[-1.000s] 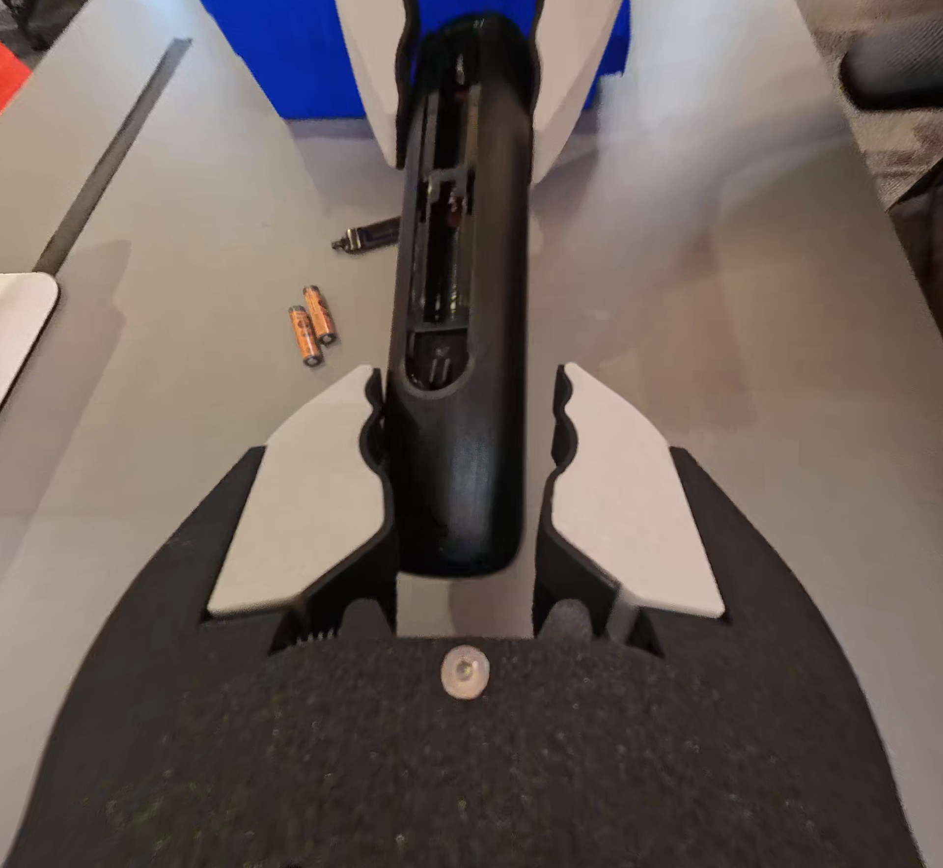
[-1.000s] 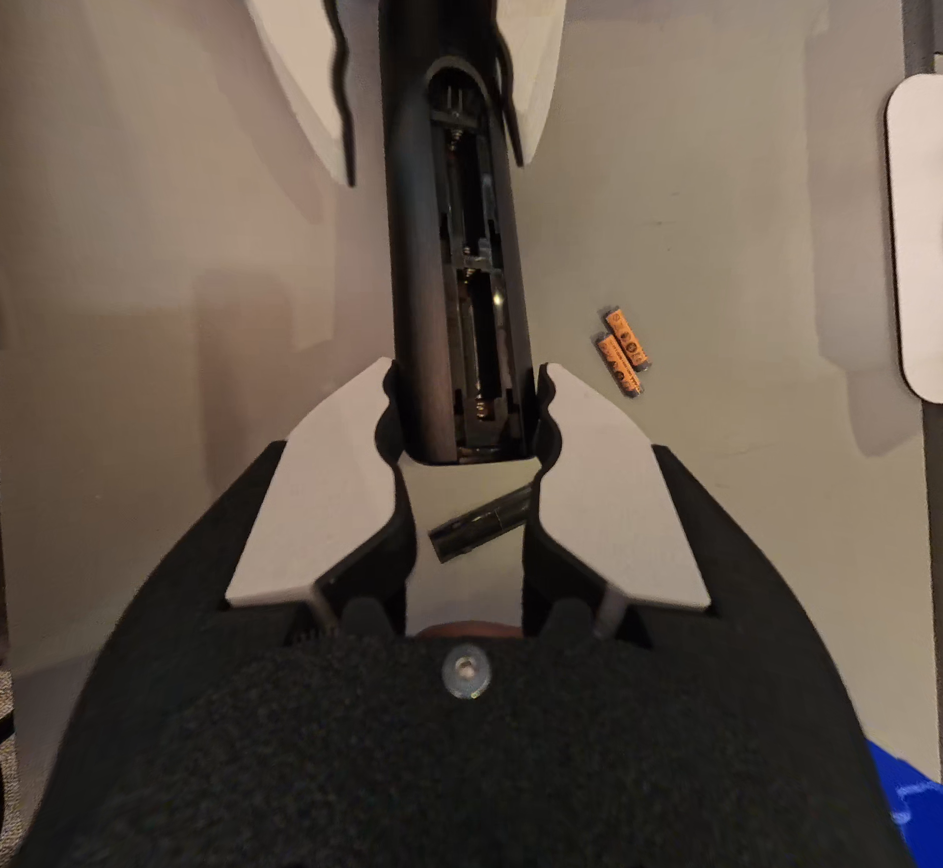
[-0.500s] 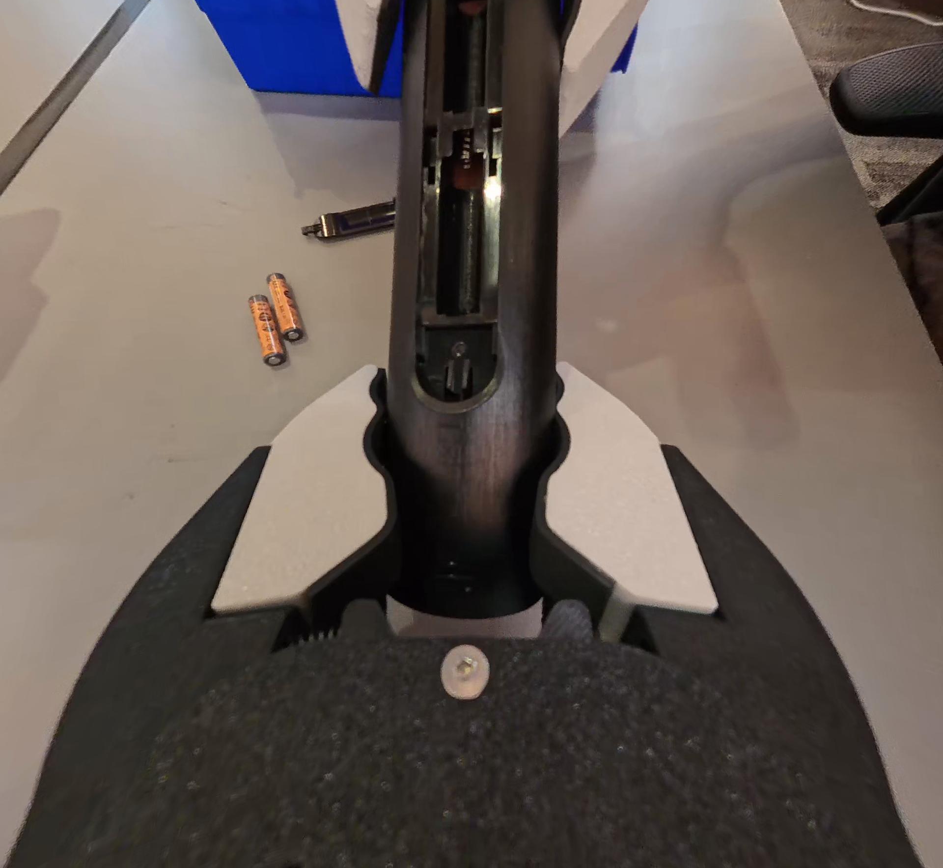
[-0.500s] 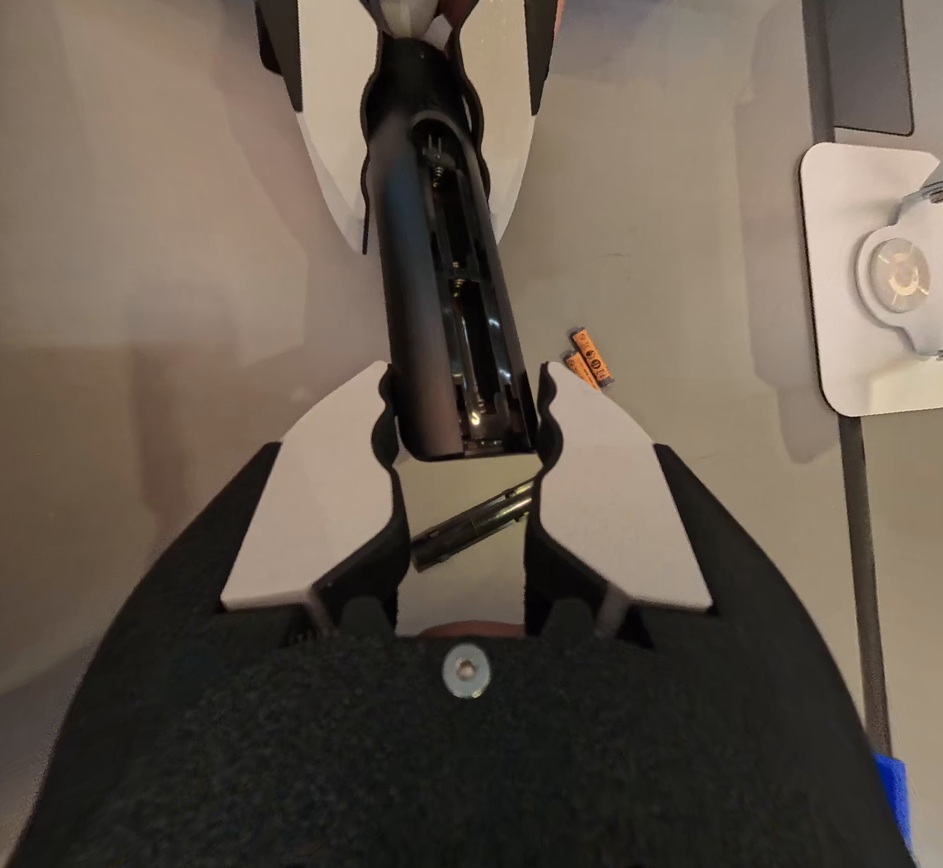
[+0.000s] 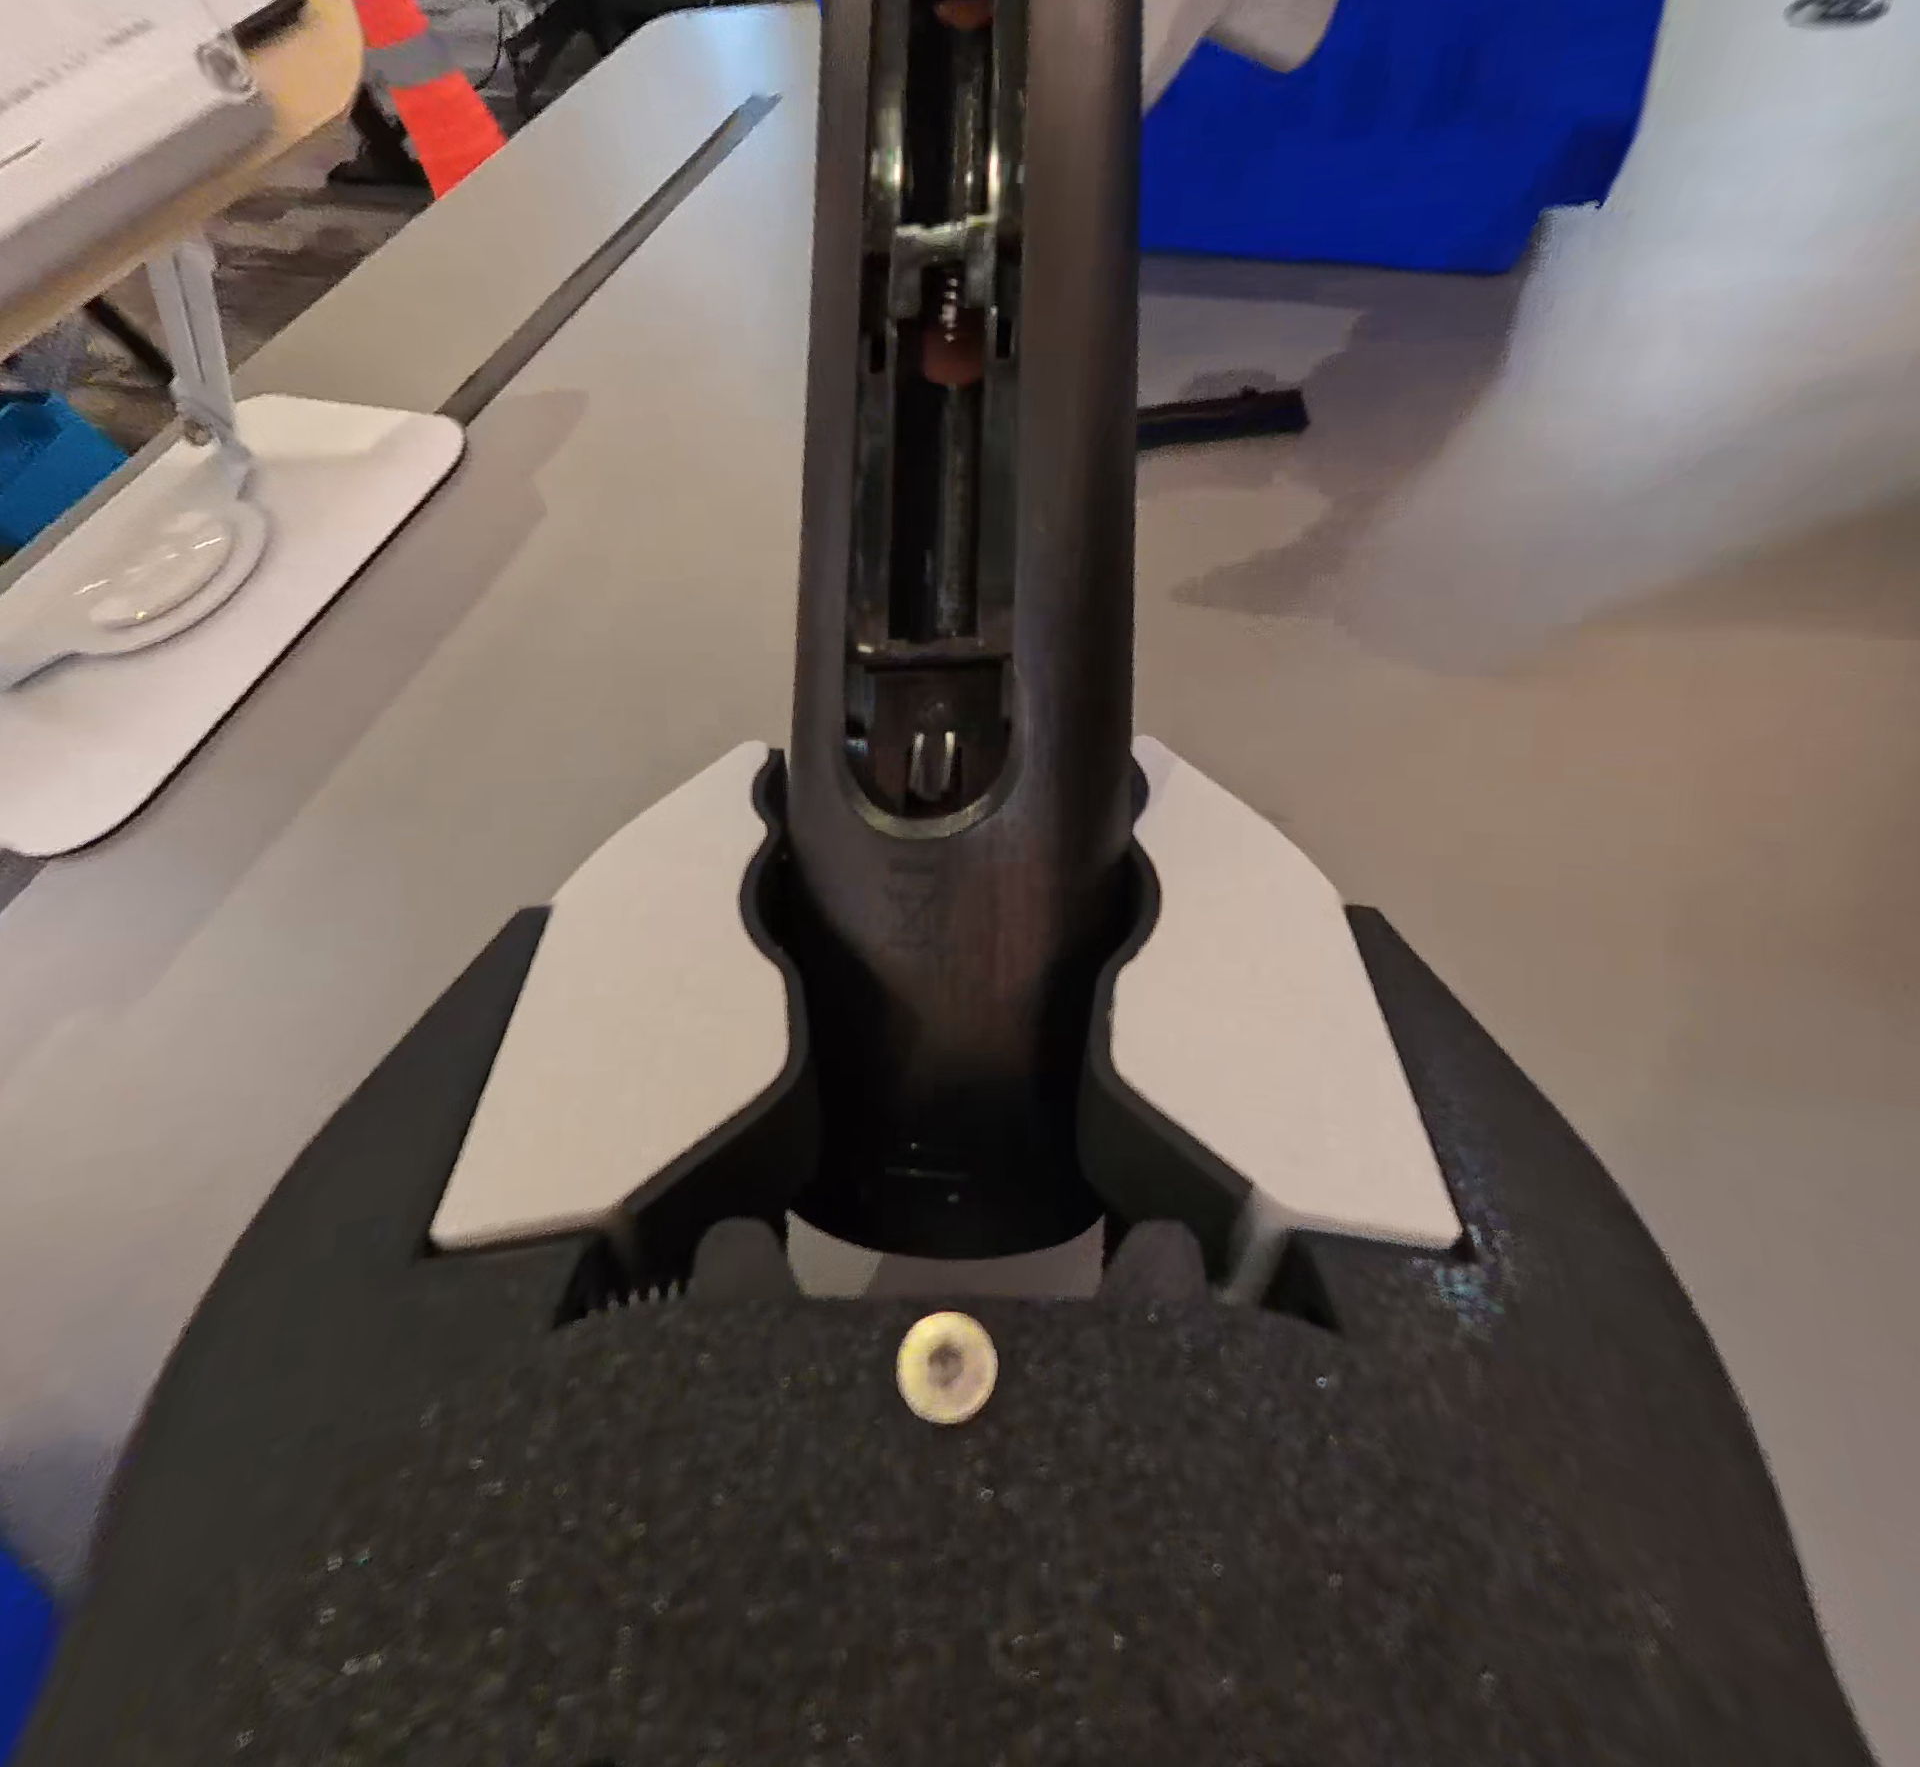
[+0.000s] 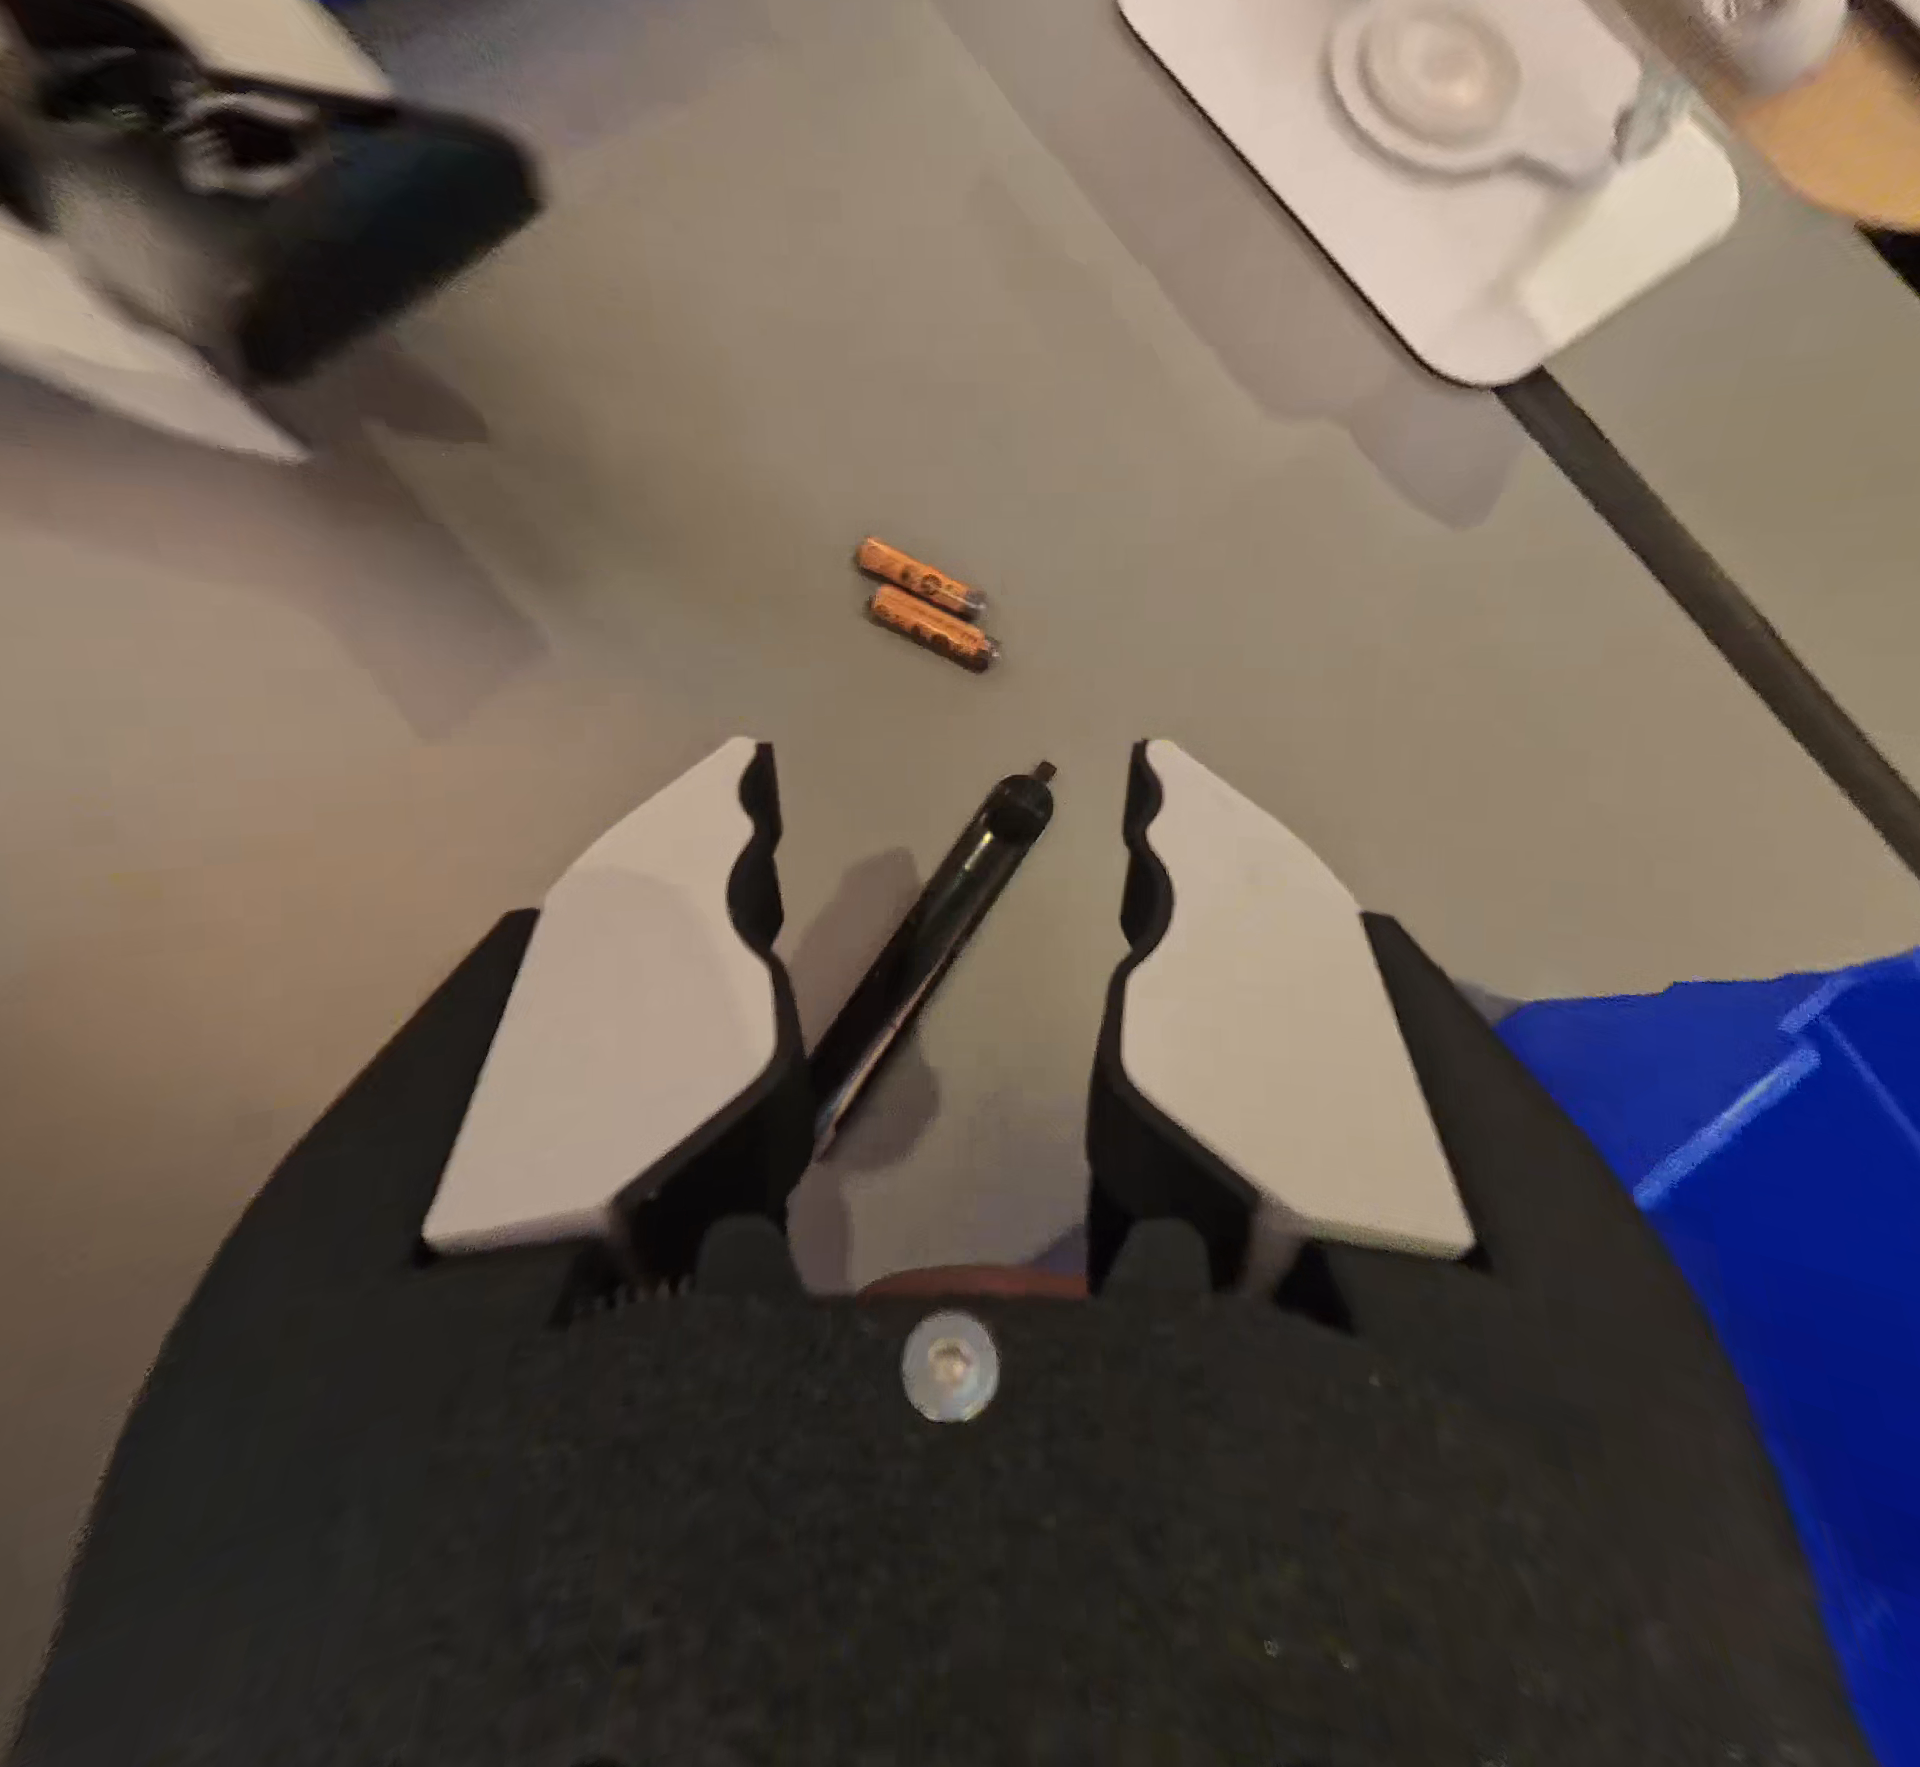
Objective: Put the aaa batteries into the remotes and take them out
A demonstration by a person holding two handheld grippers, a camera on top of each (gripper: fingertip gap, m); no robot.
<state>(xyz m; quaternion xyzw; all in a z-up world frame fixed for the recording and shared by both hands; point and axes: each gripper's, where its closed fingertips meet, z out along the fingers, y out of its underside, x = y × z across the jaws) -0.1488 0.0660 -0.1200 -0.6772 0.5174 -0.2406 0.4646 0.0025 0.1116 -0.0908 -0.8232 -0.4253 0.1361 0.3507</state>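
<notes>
The left gripper (image 5: 951, 844) is clamped on the remote (image 5: 961, 491), whose long axis points forward, open bay up, while the right gripper (image 6: 948, 844) gapes empty over the cover (image 6: 935, 928), two batteries (image 6: 925, 603) ahead on the table (image 6: 623, 574), bin (image 6: 1787, 1146) beside.

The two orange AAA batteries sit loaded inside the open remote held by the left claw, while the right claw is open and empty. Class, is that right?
Not quite. The two AAA batteries lie on the grey table, as the right wrist view shows; the remote compartment is empty. The left claw does hold it, and the right claw is open and empty.
</notes>
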